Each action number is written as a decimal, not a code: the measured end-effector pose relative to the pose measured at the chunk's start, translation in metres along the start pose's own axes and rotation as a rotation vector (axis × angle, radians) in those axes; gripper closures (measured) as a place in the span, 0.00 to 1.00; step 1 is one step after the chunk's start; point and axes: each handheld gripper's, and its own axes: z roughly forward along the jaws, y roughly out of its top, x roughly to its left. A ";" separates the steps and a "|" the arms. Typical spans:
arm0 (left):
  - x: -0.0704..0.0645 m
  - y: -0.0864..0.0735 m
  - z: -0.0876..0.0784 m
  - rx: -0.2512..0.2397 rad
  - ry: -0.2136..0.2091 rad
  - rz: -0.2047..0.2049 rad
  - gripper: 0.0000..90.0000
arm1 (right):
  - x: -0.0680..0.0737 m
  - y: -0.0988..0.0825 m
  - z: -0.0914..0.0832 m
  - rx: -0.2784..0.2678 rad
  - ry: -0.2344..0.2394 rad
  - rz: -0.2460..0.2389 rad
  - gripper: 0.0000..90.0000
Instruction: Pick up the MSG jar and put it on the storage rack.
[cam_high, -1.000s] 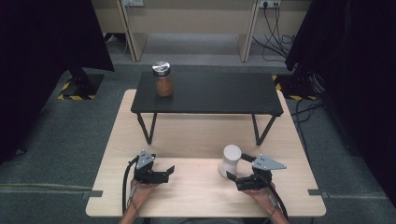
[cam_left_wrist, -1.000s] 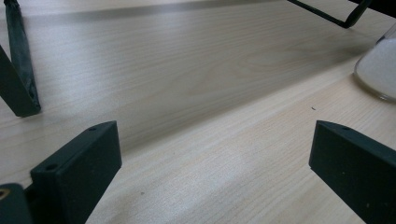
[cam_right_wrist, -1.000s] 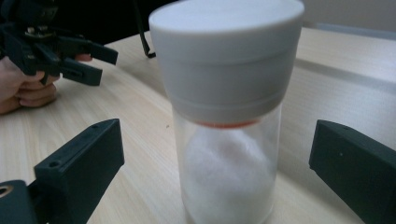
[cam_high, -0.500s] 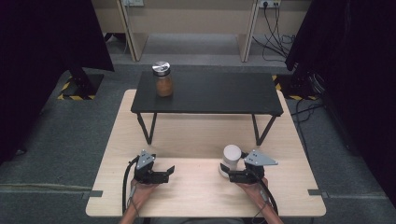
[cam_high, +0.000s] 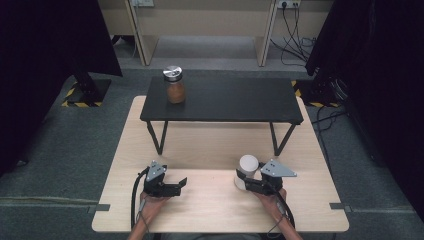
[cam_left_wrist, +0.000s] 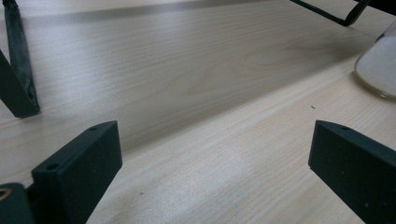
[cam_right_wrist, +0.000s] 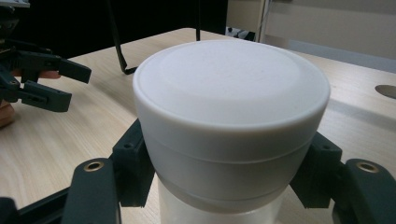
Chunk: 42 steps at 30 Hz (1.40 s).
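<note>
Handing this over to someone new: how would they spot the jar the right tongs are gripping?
On the light wooden table, in front of the black raised shelf, the right tongs clamp a white-lidded jar of white contents near the right front. The other jar, brown with a metal lid, stands on the shelf.

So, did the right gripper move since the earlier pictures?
Yes. The right gripper slid left toward the white-lidded jar, away from the table's right edge; its jaws have just closed on it.
</note>
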 end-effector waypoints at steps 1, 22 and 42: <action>0.000 0.000 0.000 0.000 0.000 0.000 0.02 | 0.000 0.000 0.000 0.001 -0.001 0.002 0.39; -0.001 0.000 0.000 0.002 0.002 0.004 0.02 | -0.001 0.028 -0.012 0.004 -0.008 -0.006 0.39; 0.000 0.001 0.000 0.003 0.002 0.003 0.02 | -0.016 0.120 -0.029 0.001 0.076 -0.036 0.39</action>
